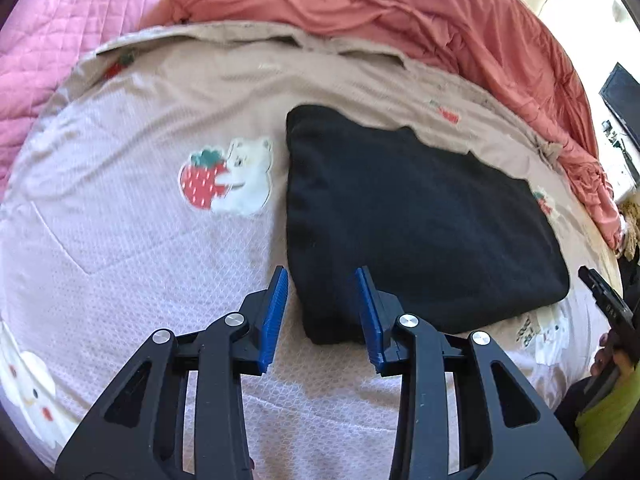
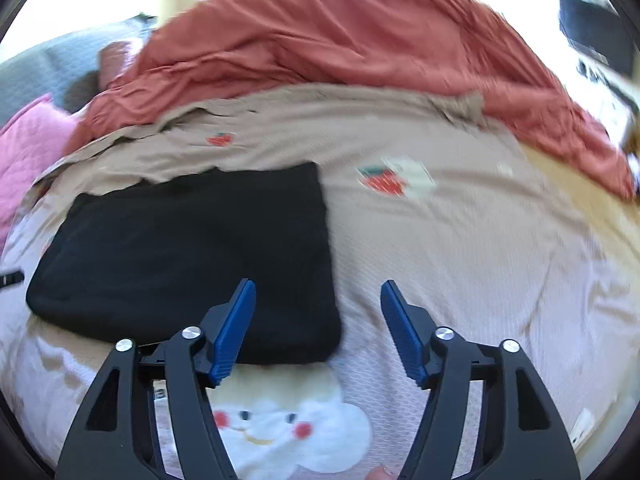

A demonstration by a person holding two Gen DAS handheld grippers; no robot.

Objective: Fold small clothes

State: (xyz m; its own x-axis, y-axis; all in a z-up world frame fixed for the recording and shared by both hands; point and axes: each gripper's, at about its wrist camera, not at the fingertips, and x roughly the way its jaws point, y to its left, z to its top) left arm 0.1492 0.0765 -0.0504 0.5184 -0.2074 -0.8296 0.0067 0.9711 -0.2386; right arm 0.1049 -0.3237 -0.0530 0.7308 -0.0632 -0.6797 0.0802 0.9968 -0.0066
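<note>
Just ahead of our left claw (image 1: 322, 312), whose jaws stand narrow and empty, and left of our wide, empty right claw (image 2: 318, 328), the black garment (image 1: 408, 216) lies folded on the bedspread (image 1: 140, 240), so we judge the fold laid and smoothing or setting aside next.

Bed (image 1: 160, 240): covered by a beige-pink sheet printed with strawberries and bears. Rumpled coral duvet (image 1: 400, 8) along the far edge; pink quilted pillow (image 1: 48, 40) at one end. Bright daylight behind.
</note>
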